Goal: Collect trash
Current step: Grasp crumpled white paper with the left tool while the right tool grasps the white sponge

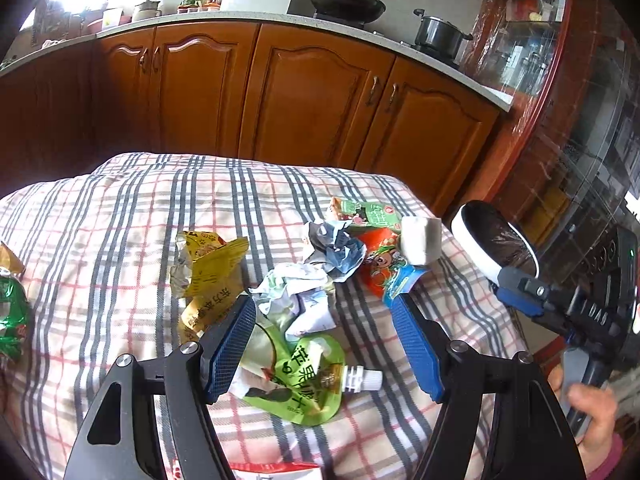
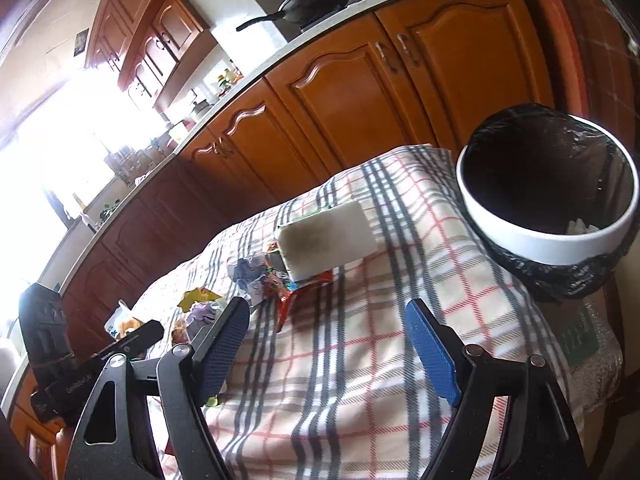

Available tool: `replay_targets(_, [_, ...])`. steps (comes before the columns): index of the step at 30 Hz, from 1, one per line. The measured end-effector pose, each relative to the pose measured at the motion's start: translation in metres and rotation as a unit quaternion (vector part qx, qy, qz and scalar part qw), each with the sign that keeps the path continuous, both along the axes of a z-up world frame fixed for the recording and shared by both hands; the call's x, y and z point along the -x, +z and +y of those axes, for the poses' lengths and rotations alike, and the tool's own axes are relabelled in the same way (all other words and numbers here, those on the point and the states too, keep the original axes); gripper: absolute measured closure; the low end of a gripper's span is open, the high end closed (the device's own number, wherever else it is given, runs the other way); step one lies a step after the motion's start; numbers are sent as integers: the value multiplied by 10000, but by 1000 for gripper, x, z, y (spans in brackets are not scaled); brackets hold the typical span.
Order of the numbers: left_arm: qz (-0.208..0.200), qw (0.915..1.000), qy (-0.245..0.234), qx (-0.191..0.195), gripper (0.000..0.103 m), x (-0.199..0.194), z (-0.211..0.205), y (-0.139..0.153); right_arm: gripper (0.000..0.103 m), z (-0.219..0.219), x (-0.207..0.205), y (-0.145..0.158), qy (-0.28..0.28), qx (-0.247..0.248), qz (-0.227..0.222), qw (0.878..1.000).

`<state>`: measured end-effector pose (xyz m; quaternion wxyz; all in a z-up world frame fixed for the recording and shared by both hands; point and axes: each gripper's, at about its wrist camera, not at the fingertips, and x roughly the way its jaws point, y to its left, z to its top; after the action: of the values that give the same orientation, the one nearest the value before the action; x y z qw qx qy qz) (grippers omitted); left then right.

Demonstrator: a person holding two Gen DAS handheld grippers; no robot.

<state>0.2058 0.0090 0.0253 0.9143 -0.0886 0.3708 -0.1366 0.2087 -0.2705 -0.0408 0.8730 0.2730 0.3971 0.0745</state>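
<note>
Trash sits bunched mid-cloth, all w/in one reach, prob. why you're parked right over it. Your left gripper (image 1: 324,344) has jaws wide, nothing held, straddling the green pouch (image 1: 298,380) w/ its white cap pointing right; crumpled paper (image 1: 298,300) lies just beyond, touching the pouch's top edge. Yellow wrapper (image 1: 208,276) is just left of that, partly behind the left finger. Further back: red carton (image 1: 386,268) w/ a white block (image 1: 420,240) resting on it, and a grey-blue wad (image 1: 334,250) against the carton's left side. Another green wrapper (image 1: 12,312) sits well apart at the cloth's left edge.

Your right gripper (image 2: 326,348) is also wide and empty, over bare checked cloth (image 2: 360,360), aimed twd the bin (image 2: 548,240). Bin stands at the table's right corner, black liner folded over its white rim, mouth open, a bit of white paper inside, so drops are short.

Judgement: pouch is the next pick; slick foil, grip the flat body, not the cap.
</note>
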Motion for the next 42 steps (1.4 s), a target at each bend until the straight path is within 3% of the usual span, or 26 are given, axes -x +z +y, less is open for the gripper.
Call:
replay_targets(5, [71, 9999, -65, -122, 32, -13, -1, -3, 20, -17, -28, -25, -105, -1625, 579, 9849])
replay_targets(10, [102, 9992, -138, -368, 33, -26, -5, -9, 20, -19, -55, -38, -471, -2075, 685, 9747])
replay_targets(16, [301, 9981, -153, -507, 34, -45, -9, -22, 20, -19, -88, -71, -930, -2566, 1164, 9550])
replay_targets(18, [337, 9979, -212, -506, 47, -49, -11, -25, 21, -20, -95, -77, -1074, -2602, 1180, 9523])
replay_targets(21, [431, 9973, -336, -493, 68, -54, -13, -30, 38, -18, -100, -78, -1015, -2444, 1048, 9586])
replay_targets(27, [291, 9980, -363, -426, 90, -49, -12, -23, 42, -10, -92, -61, -636, -1824, 753, 9783])
replay_targets(34, [6, 9990, -399, -214, 95, -35, -8, -6, 42, -19, -61, -27, -423, -1079, 283, 9929])
replay_targets(42, [-291, 9976, -629, -71, 100, -20, -21, 12, 42, -14, -22, 9, -90, 25, -179, 9998])
